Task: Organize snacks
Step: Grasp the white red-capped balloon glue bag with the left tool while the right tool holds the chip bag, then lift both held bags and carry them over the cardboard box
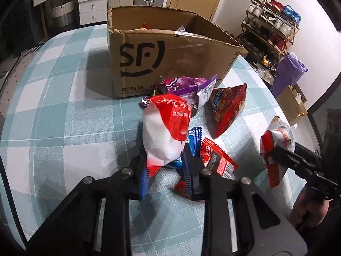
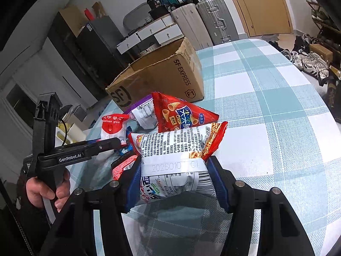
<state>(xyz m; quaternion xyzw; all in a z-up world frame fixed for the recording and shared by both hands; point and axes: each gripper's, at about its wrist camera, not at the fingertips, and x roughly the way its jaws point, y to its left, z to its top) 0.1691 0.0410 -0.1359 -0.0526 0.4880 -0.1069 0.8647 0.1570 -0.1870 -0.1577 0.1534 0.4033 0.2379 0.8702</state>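
My left gripper (image 1: 164, 151) is shut on the lower end of a red-and-white "balloon glue" packet (image 1: 166, 128), which stands upright between the blue pads. In the right wrist view that packet (image 2: 111, 128) shows at the tip of the left gripper (image 2: 117, 142). My right gripper (image 2: 174, 163) is shut on a white-and-red noodle snack bag (image 2: 177, 149), squeezed at its middle; the bag (image 1: 277, 140) hangs above the cloth at the right. An open SF cardboard box (image 1: 162, 55) stands behind the pile, with snacks inside.
On the teal checked tablecloth (image 1: 64, 117) lie a red triangular crisp bag (image 1: 228, 108), a purple packet (image 1: 187, 85), a blue packet (image 1: 195, 137) and a small red packet (image 1: 217, 160). Beyond the table edge stand a shoe rack (image 1: 275, 27) and suitcases (image 2: 213, 19).
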